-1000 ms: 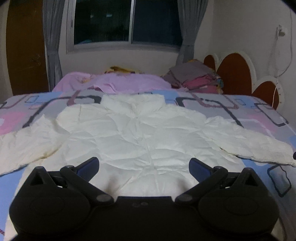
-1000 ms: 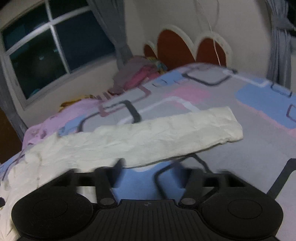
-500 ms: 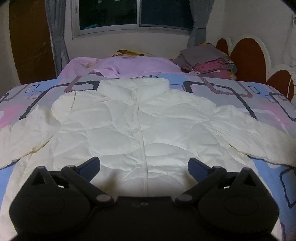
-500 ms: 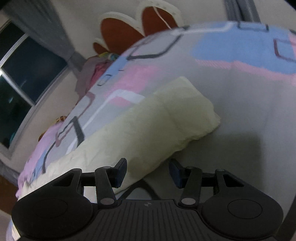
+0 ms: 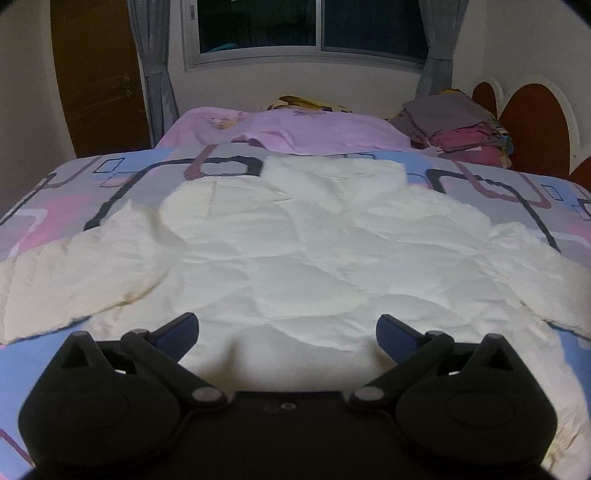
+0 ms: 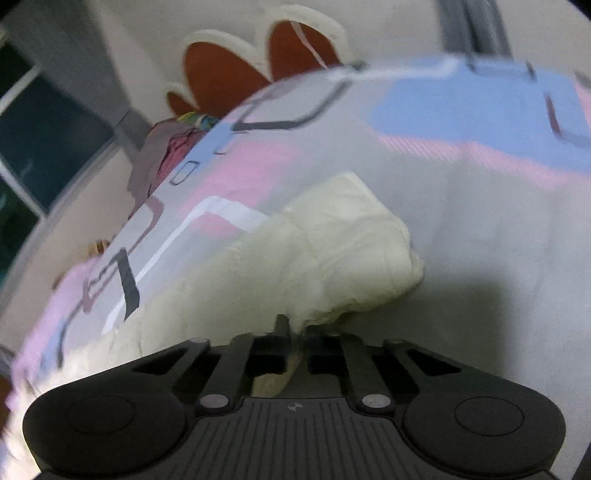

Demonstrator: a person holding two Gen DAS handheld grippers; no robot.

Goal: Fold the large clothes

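we see the white jacket (image 5: pixel 295 258) lying flat on the patterned bedspread (image 5: pixel 74 206), collar toward the window (image 5: pixel 310 26) and both sleeves spread sideways. our left tongs (image 5: pixel 287 326) hang wide apart above the hem, gripping nothing. our right tongs (image 6: pixel 295 328) are pinched together on the near edge of the right sleeve (image 6: pixel 343 254), close to its cuff. bare bedspread stretches beyond the cuff toward the headboard (image 6: pixel 221 70); folded clothes (image 5: pixel 458 125) sit stacked by the far corner.
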